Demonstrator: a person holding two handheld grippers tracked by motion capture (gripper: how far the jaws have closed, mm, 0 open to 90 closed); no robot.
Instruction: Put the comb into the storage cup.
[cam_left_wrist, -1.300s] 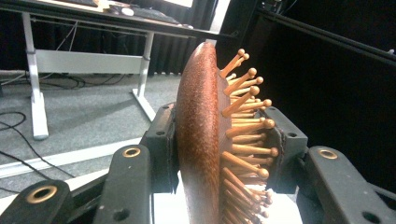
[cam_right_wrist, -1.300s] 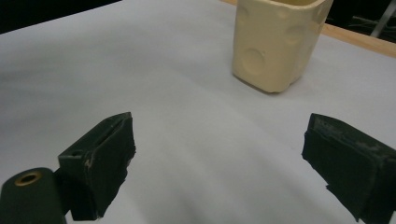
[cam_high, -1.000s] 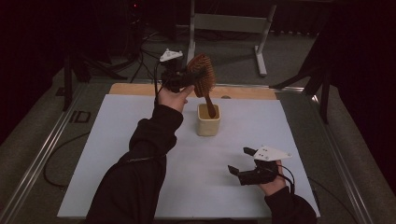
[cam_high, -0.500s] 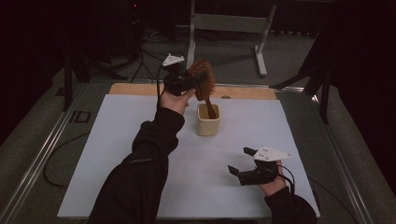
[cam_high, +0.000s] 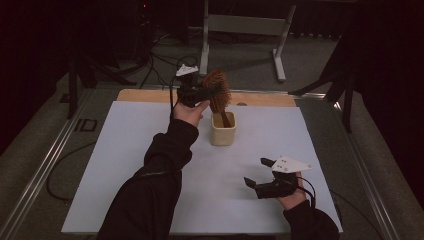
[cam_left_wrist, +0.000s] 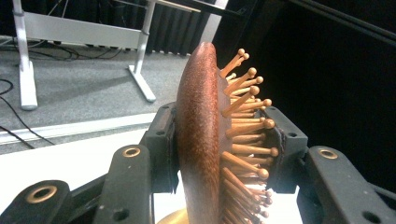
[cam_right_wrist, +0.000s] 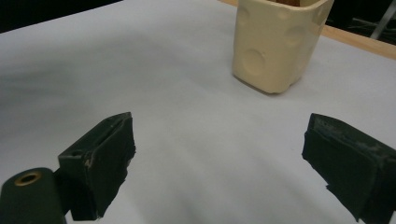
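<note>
While the hairbrush (cam_high: 216, 92) stands nearly upright with its handle already down inside the cream cup (cam_high: 223, 129), its head is clamped between the jaws of the left gripper (cam_high: 196, 92), one pad on the smooth wooden back and the other against the wooden pins. The left gripper view shows this hold close up (cam_left_wrist: 219, 149), with the brush's brown back (cam_left_wrist: 198, 135) rising above the jaws. The cup sits on the white desk (cam_high: 125, 165), towards its far middle, just in front of the bare wooden strip (cam_high: 145, 96) along the back edge.

The right gripper (cam_high: 265, 175) rests near the front right of the desk, jaws wide apart and holding nothing, well apart from the cup.

The main risk, as I judge it, is the cup tipping: it looks light, nothing steadies it, and the tall brush leans to one side, so a release before the handle touches bottom could topple both. A grip partly on the pins may also slip or bend them. A sideways pull when letting go would drag the cup across the smooth desk.
</note>
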